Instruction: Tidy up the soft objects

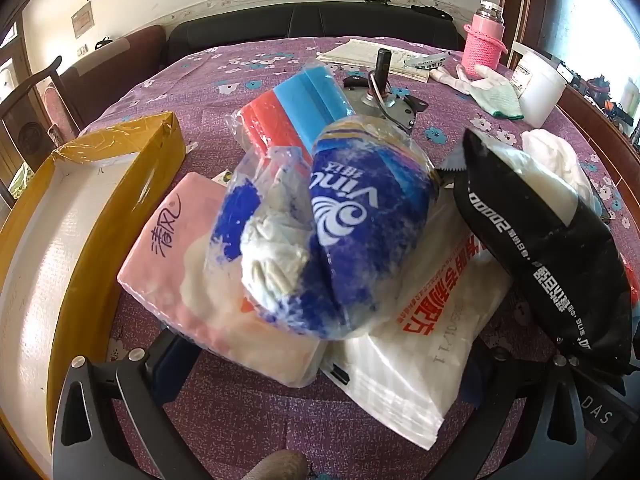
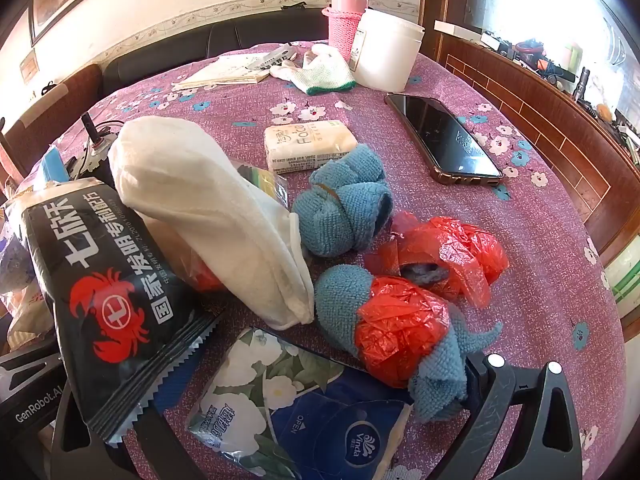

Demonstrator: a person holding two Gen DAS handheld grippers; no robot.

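Observation:
In the left wrist view a blue Vinda tissue bag (image 1: 352, 240) lies on top of a pink tissue pack (image 1: 192, 280) and a white packet with red print (image 1: 420, 344). A black packet (image 1: 552, 240) leans at the right. My left gripper (image 1: 320, 356) is open, its fingers wide on either side of the pile's near edge, pressing nothing. In the right wrist view my right gripper (image 2: 312, 392) is open over a floral Vinda pack (image 2: 280, 392). Its left finger is hidden under a black crab packet (image 2: 108, 280). Its right finger (image 2: 516, 392) sits beside a blue cloth wrapped in red plastic (image 2: 400, 328).
An open yellow cardboard box (image 1: 52, 232) stands at the left. Bagged red and blue sponges (image 1: 296, 112) and a metal motor (image 1: 384, 100) lie behind the pile. A rolled white towel (image 2: 200, 208), blue cloth bundle (image 2: 344, 208), red plastic bundle (image 2: 444, 256), Face tissue pack (image 2: 308, 146), phone (image 2: 444, 136), glove (image 2: 320, 72), white jar (image 2: 386, 48) and pink flask (image 2: 346, 16) are spread on the purple tablecloth (image 2: 540, 280).

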